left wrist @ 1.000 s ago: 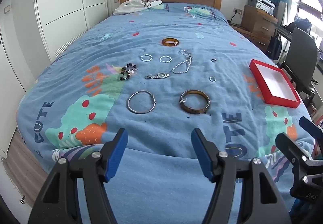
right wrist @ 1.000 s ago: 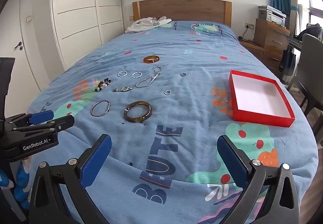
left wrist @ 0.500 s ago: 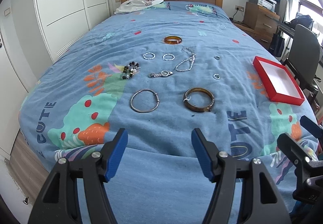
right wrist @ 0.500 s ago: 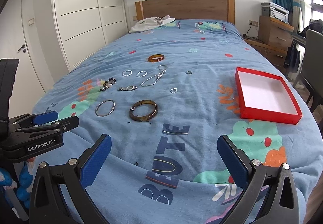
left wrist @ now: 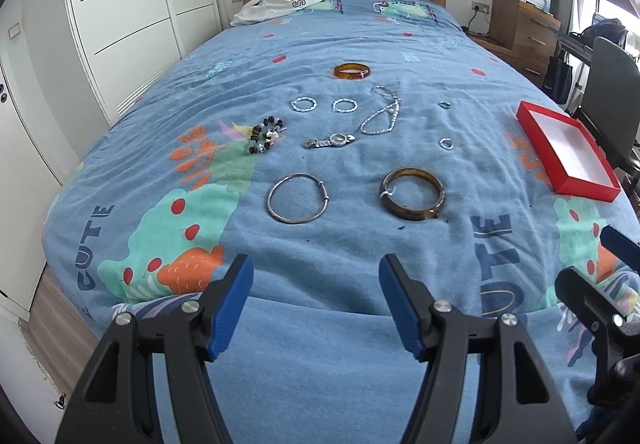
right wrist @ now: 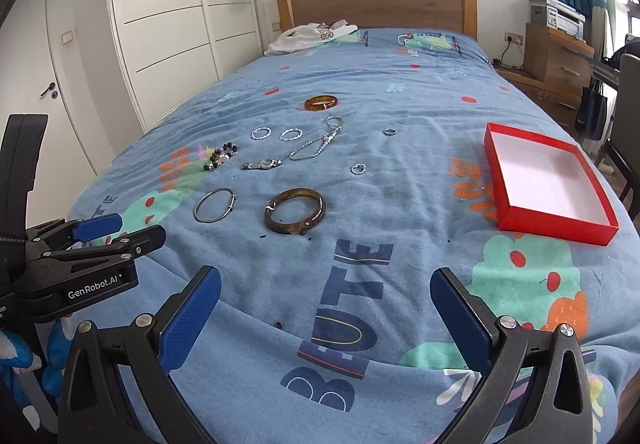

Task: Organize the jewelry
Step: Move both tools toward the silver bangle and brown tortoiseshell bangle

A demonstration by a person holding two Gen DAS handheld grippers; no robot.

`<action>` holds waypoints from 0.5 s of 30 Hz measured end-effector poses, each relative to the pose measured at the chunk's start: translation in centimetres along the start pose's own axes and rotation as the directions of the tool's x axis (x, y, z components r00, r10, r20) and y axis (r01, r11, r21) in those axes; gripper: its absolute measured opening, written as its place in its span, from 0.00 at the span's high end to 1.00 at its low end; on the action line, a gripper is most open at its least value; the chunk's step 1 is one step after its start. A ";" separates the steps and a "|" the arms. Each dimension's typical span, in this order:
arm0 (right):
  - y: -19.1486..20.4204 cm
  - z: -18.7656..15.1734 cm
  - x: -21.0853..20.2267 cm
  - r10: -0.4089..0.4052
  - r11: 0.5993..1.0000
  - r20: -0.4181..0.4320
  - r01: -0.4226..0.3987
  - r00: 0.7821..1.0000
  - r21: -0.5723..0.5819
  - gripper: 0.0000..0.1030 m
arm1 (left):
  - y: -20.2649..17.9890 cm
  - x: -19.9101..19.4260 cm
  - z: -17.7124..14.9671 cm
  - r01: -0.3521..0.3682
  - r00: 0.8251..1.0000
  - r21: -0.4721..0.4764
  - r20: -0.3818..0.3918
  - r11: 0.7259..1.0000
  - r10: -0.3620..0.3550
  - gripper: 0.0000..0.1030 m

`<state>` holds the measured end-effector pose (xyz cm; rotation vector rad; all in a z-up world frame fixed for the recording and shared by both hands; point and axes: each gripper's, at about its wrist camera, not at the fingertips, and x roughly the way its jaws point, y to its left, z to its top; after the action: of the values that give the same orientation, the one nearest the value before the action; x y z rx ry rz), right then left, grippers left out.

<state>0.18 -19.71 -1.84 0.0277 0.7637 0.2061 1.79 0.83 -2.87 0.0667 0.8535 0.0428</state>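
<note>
Jewelry lies spread on a blue bedspread: a brown bangle [left wrist: 412, 199] [right wrist: 295, 210], a silver bangle [left wrist: 297, 197] [right wrist: 214, 205], a watch [left wrist: 329, 141], a bead bracelet [left wrist: 265, 135], a silver chain [left wrist: 383, 116], two small silver rings [left wrist: 303, 104], an amber bangle [left wrist: 352, 71] and two finger rings [left wrist: 445, 143]. An empty red box [left wrist: 567, 150] [right wrist: 545, 182] sits at the right. My left gripper [left wrist: 316, 308] is open and empty near the bed's foot. My right gripper [right wrist: 326, 318] is open and empty, to the right of the left one.
White clothing [left wrist: 280, 5] lies by the wooden headboard. White wardrobes [right wrist: 160, 23] stand on the left. A wooden dresser [left wrist: 524, 31] and a grey chair [left wrist: 612, 83] stand on the right of the bed.
Both grippers have shifted slightly back and up from the bed; the jewelry sits a little lower in view. Nothing was taken hold of.
</note>
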 end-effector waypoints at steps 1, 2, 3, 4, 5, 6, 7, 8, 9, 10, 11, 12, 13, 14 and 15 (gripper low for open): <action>0.0 0.0 0.2 0.000 1.000 -0.002 0.000 1.000 0.000 0.01 | 0.1 0.2 0.1 0.001 1.000 -0.001 -0.002 1.000 -0.001 0.38; 0.0 0.1 0.4 0.000 1.000 -0.006 0.000 1.000 -0.001 0.01 | 0.2 0.5 0.2 0.005 1.000 -0.001 -0.008 1.000 -0.005 0.38; 0.1 0.1 0.6 -0.001 1.000 -0.008 0.001 1.000 -0.003 0.01 | 0.3 0.6 0.2 0.008 1.000 -0.001 -0.012 1.000 -0.008 0.38; 0.1 0.2 0.8 -0.003 1.000 -0.012 0.003 1.000 -0.004 0.01 | 0.4 1.0 0.3 0.012 1.000 -0.001 -0.016 1.000 -0.012 0.38; 0.1 0.3 1.1 -0.003 1.000 -0.017 0.003 1.000 -0.003 0.01 | 0.5 1.1 0.3 0.012 1.000 -0.001 -0.018 1.000 -0.012 0.38; 0.2 0.4 1.4 -0.002 1.000 -0.023 0.002 1.000 -0.003 0.01 | 0.5 1.4 0.4 0.013 1.000 0.001 -0.019 1.000 -0.013 0.38; 0.2 0.5 1.7 -0.002 1.000 -0.027 0.002 1.000 -0.005 0.01 | 0.6 1.5 0.5 0.014 1.000 0.004 -0.021 1.000 -0.014 0.38; 0.2 0.5 1.9 -0.002 1.000 -0.030 0.002 1.000 -0.008 0.01 | 0.6 1.7 0.5 0.014 1.000 0.005 -0.022 1.000 -0.014 0.38; 0.3 0.6 2.1 -0.001 1.000 -0.033 0.001 0.999 -0.012 0.01 | 0.7 2.0 0.6 0.013 1.000 0.005 -0.026 1.000 -0.013 0.38; 0.3 0.6 2.4 0.000 1.000 -0.038 -0.001 0.999 -0.015 0.01 | 0.7 2.2 0.6 0.014 0.999 0.004 -0.029 1.000 -0.014 0.38; 0.3 0.7 2.6 0.002 1.000 -0.042 -0.003 0.999 -0.016 0.01 | 0.8 2.4 0.7 0.015 0.999 0.001 -0.033 1.000 -0.015 0.38; 0.3 0.7 2.9 0.004 1.000 -0.046 -0.005 0.999 -0.016 0.01 | 0.9 2.7 0.7 0.014 0.999 -0.002 -0.042 1.000 -0.014 0.38; 0.3 0.8 3.1 0.008 1.000 -0.049 -0.008 0.999 -0.014 0.01 | 1.0 3.0 0.8 0.012 0.999 -0.005 -0.048 1.000 -0.013 0.38; 0.3 0.9 3.3 0.009 1.000 -0.052 -0.010 0.999 -0.012 0.01 | 1.1 3.3 0.9 0.012 0.998 -0.008 -0.055 1.000 -0.012 0.38; 0.2 1.0 3.6 0.012 1.000 -0.056 -0.012 0.998 -0.010 0.01 | 1.2 3.5 1.0 0.013 0.998 -0.010 -0.060 1.000 -0.013 0.38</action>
<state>3.33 -18.77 -3.58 0.0163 0.8181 0.2231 4.81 2.25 -4.75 0.0507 0.9132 0.0371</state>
